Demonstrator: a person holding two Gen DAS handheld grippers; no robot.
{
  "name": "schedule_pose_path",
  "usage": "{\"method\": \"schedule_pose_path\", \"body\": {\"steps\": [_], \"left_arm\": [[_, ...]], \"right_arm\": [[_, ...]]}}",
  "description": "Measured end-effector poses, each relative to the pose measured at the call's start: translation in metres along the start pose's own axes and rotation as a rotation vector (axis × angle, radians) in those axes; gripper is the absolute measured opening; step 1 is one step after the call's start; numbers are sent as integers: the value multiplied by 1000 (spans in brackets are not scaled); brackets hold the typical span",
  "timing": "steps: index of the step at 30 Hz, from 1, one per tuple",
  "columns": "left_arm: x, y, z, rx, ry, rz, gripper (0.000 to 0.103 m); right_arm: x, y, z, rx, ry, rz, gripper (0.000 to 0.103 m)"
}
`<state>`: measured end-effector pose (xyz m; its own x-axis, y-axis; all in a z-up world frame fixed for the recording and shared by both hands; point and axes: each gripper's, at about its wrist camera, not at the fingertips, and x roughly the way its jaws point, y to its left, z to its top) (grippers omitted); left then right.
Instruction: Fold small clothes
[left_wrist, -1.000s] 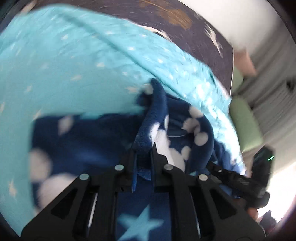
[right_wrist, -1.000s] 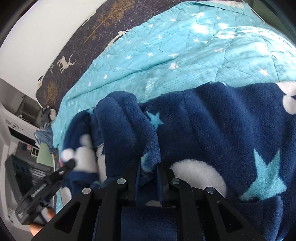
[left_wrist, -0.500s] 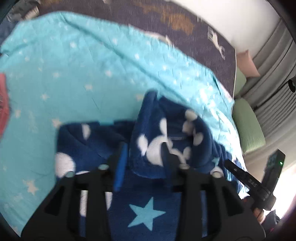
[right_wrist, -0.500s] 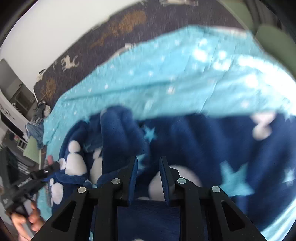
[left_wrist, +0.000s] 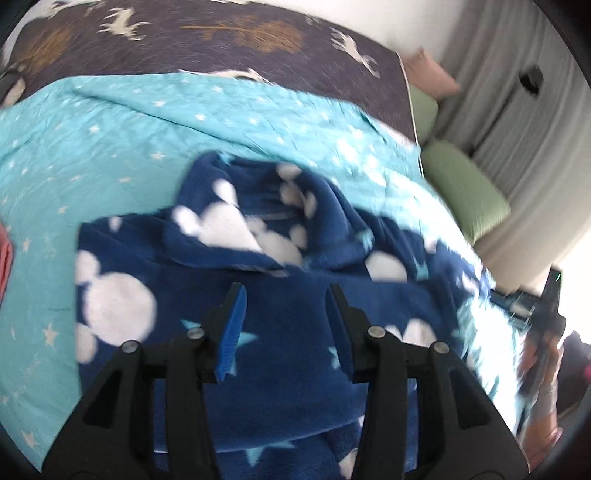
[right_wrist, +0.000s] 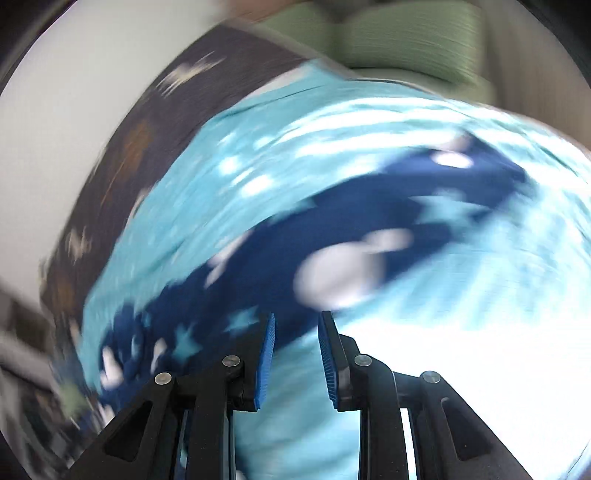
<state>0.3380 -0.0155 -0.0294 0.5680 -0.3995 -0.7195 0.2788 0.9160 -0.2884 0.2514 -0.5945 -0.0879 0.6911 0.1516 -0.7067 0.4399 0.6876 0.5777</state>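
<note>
Left tongs (left_wrist: 286, 291), jaws parted and just opened, nothing between the pads, poised above the navy fleece garment (left_wrist: 258, 332). Right tongs (right_wrist: 297, 321), jaws likewise just opened and empty, over the turquoise star-print quilt (right_wrist: 461, 295) beside the garment's edge. The garment lies partly folded on the bed, a flap turned over its top.

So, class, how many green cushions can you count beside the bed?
2: a near green cushion by the teal quilt's right edge, and a far green cushion behind it, beside the dark bedspread. More may be hidden.
</note>
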Motion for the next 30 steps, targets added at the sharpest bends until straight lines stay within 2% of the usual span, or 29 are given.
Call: {"method": "schedule_pose_path", "body": {"steps": [2,4,6,9,12,13,15,17,19,22,24,27,29,30], "left_arm": [[10,-10,-6,5,42,-22,46],[13,-16,-13,7,61,-38,46],[13,-21,-16,30,64,-35,46],[12,-25,-20,54,69,-17,46],[12,-25,-19,57,72,-7,46],[12,-24,-18,55,70,-1,46],[11,-23,-17,49,67,4,47],[12,-21,-16,34,69,-5,47],[13,-19,-16,10,73,-23,47],[16,-17,-16,-25,77,-43,47],[17,-16,-17,-56,85,-68,47],[14,-11,-22,-90,77,-93,47],[11,-4,-26,-125,74,-110,51],[9,0,-28,-144,73,-116,57]], "right_arm": [[-12,-33,15,94,-32,-5,27],[-20,-65,30,196,-76,-36,41],[-22,-97,47,300,-118,-77,51],[-3,-137,69,421,-99,-108,53],[17,-156,78,521,-98,-29,54],[21,-157,82,541,-116,-19,51],[25,-153,92,520,-135,-31,7],[21,-134,102,468,-171,-75,7],[11,-102,111,365,-222,-74,7],[-10,-45,118,205,-256,-9,7],[-24,11,115,66,-269,78,7],[-31,101,96,-150,-268,172,7],[-39,170,57,-355,-255,228,7],[-42,197,35,-439,-242,261,7]]}}
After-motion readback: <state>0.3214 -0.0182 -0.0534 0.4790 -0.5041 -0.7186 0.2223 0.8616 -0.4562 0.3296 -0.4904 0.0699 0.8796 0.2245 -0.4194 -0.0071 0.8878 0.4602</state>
